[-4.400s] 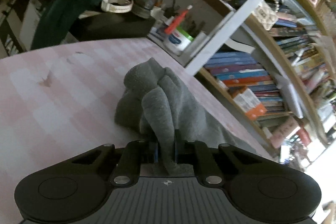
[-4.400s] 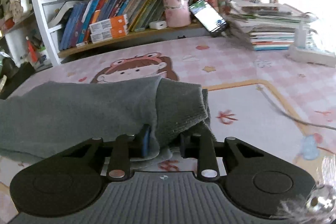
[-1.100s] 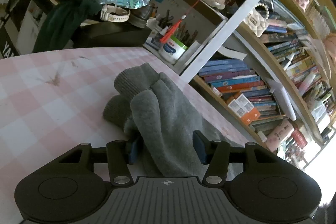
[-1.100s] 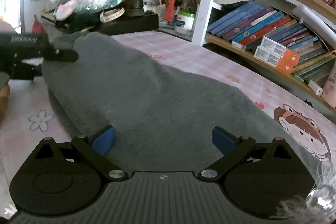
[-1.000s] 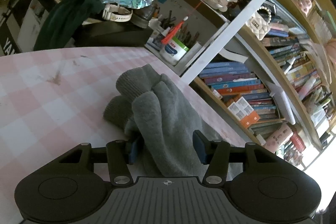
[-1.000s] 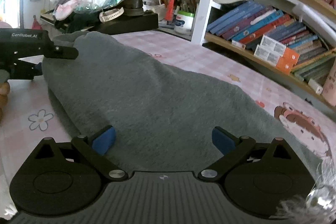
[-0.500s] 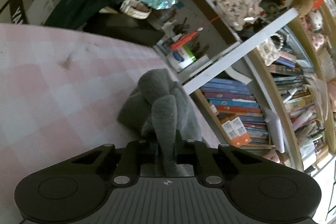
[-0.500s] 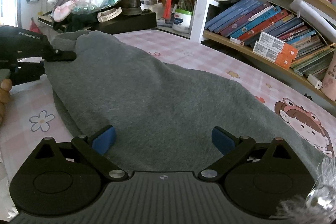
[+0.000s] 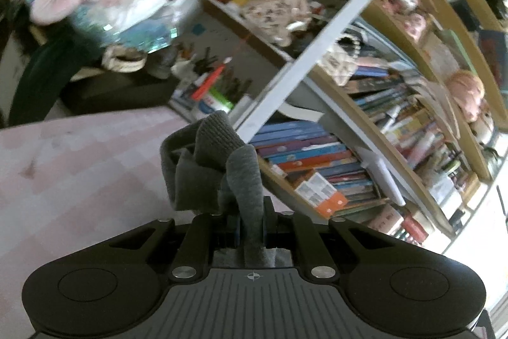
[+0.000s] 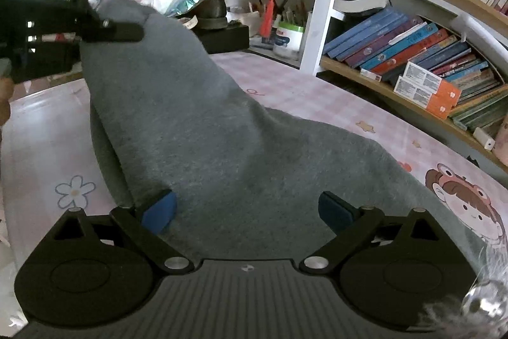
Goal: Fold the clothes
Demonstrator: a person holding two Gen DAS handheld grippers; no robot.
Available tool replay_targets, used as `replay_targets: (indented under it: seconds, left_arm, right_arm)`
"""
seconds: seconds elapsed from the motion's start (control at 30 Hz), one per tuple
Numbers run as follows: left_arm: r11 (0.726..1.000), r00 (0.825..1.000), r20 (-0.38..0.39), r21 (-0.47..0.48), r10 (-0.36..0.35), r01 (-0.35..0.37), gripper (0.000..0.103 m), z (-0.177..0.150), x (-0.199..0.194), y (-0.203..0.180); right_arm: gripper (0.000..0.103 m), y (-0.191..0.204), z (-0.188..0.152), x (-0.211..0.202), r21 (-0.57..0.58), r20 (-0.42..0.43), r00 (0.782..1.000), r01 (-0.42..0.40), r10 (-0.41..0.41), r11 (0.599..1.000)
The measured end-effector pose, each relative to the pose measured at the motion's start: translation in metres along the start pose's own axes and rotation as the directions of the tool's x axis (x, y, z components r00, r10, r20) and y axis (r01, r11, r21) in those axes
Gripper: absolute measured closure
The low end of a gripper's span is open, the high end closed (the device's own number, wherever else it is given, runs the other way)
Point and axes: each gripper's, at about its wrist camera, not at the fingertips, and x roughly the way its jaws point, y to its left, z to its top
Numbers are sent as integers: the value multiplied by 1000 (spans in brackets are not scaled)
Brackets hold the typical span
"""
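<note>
Fingers of the left gripper (image 9: 250,221) are pinched on one grey garment (image 10: 228,129), whose bunched end now hangs lifted off the pink checked table (image 10: 285,91) at upper left of the right view, higher than half a second ago. Right gripper (image 10: 247,208) stays spread wide over the cloth.

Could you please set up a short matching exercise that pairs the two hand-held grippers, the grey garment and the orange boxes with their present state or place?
Things:
1. left hand-held gripper
2. right hand-held gripper
3. grey garment
4. orange boxes

States or places:
A. standing among books on the bookshelf
B. one end lifted, the rest lying on the pink tablecloth
C. jaws wide apart over the cloth
D. pinched shut on a bunch of fabric

Pairs: 1-D, 2-C, 3-B, 4-A
</note>
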Motion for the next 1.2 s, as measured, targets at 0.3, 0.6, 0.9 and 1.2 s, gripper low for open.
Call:
replay_targets:
  seconds: [0.3,0.6,0.9,1.2]
  left_arm:
    - [976,1000,-3,214,-31,31,93,-3,-3,-51]
    - [910,998,-42,410,-45,58,93,-17,0,-96]
    - [844,993,-112,526,-48,100,93,-41,9,-130]
    - [781,944,-326,576,-51,241,49,-95,27,-155]
  right_arm:
    - [6,-34,-11,-37,160,73,996,-62,51,985]
    - [4,-104,-41,-91,399,119,993,-33,-16,916]
    - [4,-133,-67,-110,509,126,991,-19,-53,861]
    - [4,-149,-78,-120,578,153,986,-34,-67,816]
